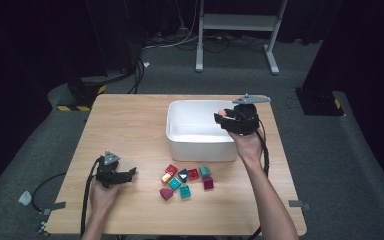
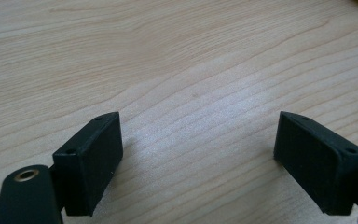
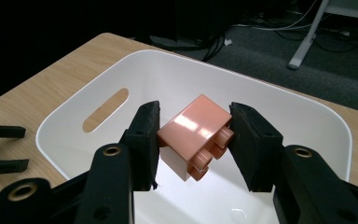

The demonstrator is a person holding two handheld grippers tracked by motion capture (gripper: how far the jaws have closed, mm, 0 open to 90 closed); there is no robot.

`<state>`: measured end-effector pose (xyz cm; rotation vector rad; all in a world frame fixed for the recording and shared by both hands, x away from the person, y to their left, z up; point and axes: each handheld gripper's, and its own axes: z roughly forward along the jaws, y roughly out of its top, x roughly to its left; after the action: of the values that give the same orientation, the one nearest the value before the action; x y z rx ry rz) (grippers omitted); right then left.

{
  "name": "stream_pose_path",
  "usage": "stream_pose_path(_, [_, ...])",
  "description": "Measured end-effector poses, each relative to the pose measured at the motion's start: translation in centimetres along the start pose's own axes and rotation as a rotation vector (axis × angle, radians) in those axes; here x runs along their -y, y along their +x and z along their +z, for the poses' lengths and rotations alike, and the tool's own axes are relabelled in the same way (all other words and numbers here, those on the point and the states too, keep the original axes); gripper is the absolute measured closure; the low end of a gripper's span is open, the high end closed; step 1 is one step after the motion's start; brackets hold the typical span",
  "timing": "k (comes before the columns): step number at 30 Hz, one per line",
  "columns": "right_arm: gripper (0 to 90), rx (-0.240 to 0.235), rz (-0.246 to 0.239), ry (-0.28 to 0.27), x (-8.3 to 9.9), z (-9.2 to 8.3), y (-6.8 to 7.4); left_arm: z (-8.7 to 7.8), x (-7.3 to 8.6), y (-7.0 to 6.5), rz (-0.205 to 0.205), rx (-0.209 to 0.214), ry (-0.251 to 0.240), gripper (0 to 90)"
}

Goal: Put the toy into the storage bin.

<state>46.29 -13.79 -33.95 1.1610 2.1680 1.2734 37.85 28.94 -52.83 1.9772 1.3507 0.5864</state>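
Pink block [image 3: 195,135] betw. right gripper [image 3: 193,140] pads, over white bin [image 3: 279,100].

Block [image 3: 193,135] above tub [image 1: 200,145]; loose blocks [image 1: 186,181] on table [image 1: 125,125] before tub.

High view looks forward and down over the table [image 1: 130,125]; right gripper view, close, shares the white bin [image 1: 200,145] [image 3: 307,107].

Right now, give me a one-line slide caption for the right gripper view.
Right gripper holds a pink brick over the empty white bin.
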Motion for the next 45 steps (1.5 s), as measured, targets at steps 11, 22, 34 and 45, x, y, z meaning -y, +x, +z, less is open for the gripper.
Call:
stream_pose_path(11, [54.8, 0.009, -0.005, 0.027, -1.2, 1.9, -0.3, 0.0, 0.0, 0.0, 0.0, 0.0, 0.0, 15.7])
stream_pose_path(22, [54.8, 0.033, -0.006, 0.088, -1.3, 4.3, -0.8, 0.0, 0.0, 0.0, 0.0, 0.001, 0.0, 15.9])
stream_pose_path(34, [54.4, 0.06, 0.017, 0.122, -1.0, 5.3, -1.4, 0.0, 0.0, 0.0, 0.0, 0.001, -0.001, 16.1])
stream_pose_path(45, [45.8, 0.044, 0.004, 0.137, -0.8, 5.7, -1.3, 0.0, 0.0, 0.0, 0.001, 0.004, -0.002, 16.2])
